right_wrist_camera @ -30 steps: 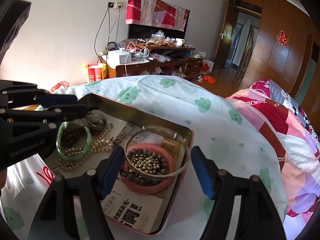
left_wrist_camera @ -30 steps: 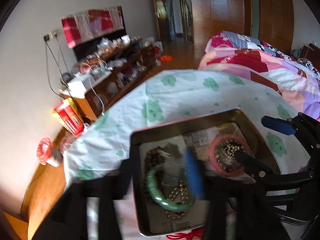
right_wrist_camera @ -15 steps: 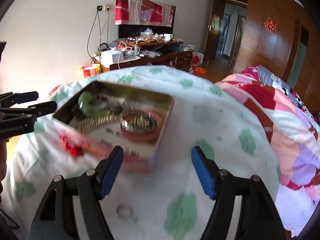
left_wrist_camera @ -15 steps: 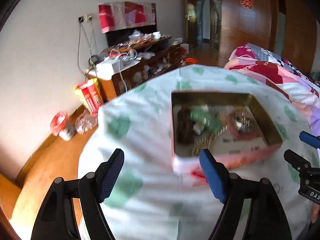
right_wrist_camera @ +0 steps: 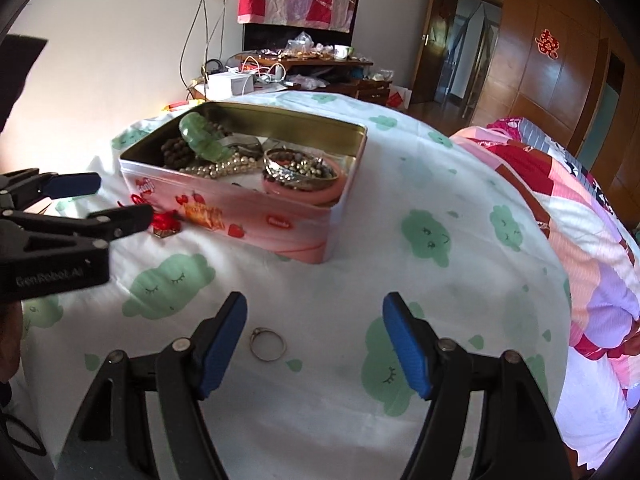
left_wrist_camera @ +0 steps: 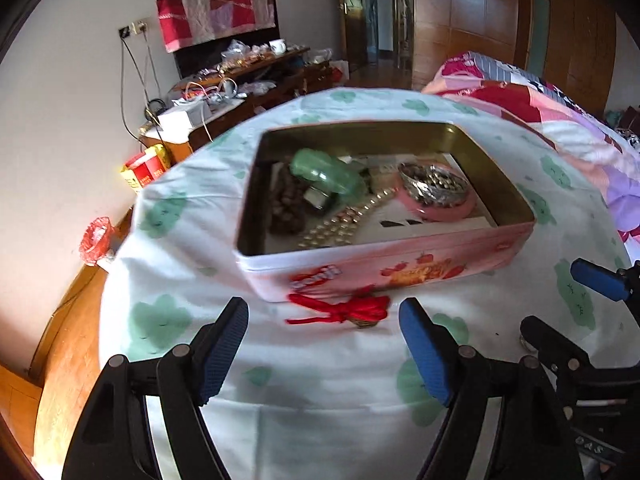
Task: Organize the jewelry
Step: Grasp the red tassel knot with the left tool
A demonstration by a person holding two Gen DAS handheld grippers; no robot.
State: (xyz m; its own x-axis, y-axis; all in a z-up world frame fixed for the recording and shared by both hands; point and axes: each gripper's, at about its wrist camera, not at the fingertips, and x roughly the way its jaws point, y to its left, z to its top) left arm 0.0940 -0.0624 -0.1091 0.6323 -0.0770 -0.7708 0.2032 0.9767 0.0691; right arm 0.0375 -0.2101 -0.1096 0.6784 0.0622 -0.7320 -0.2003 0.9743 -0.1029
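From the left wrist camera, the left gripper has pulled back out of the pink tin, where a second ago it was down among the contents; its blue fingers now stand wide apart and empty over the cloud-print bedsheet. The green bangle, a string of pale beads and a pink dish of small beads lie inside the tin. A red knotted charm lies on the bedsheet just beside the tin's near wall, between the fingers' line of sight and the tin.

From the right wrist camera, the right gripper has likewise withdrawn from over the pink dish and is open, holding nothing. A thin metal ring lies on the bedsheet between its fingers, nearer the left one, well apart from the tin.

Both retreats suggest one placement is finished; the charm and the ring look like the remaining loose pieces, one in front of each gripper.
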